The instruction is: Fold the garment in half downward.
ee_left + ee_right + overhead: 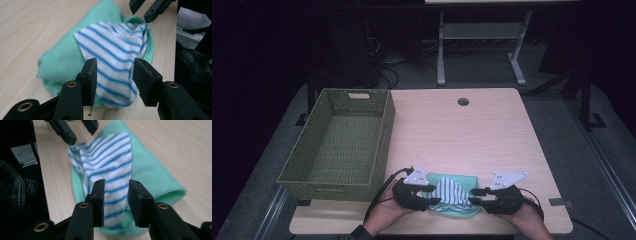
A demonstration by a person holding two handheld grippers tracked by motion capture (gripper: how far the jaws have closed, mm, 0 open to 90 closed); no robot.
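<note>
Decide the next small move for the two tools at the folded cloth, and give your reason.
Probably draw both tools back: the left tool and right tool stand open around the striped cloth, which lies folded on the green cloth, so it looks released.

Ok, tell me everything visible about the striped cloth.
The striped cloth is thin white fabric with blue stripes, crumpled and bunched into a loose peak. It lies on top of the folded green cloth near the table's front edge. The left gripper and right gripper each straddle one end, jaws parted; no pad visibly presses it.
</note>
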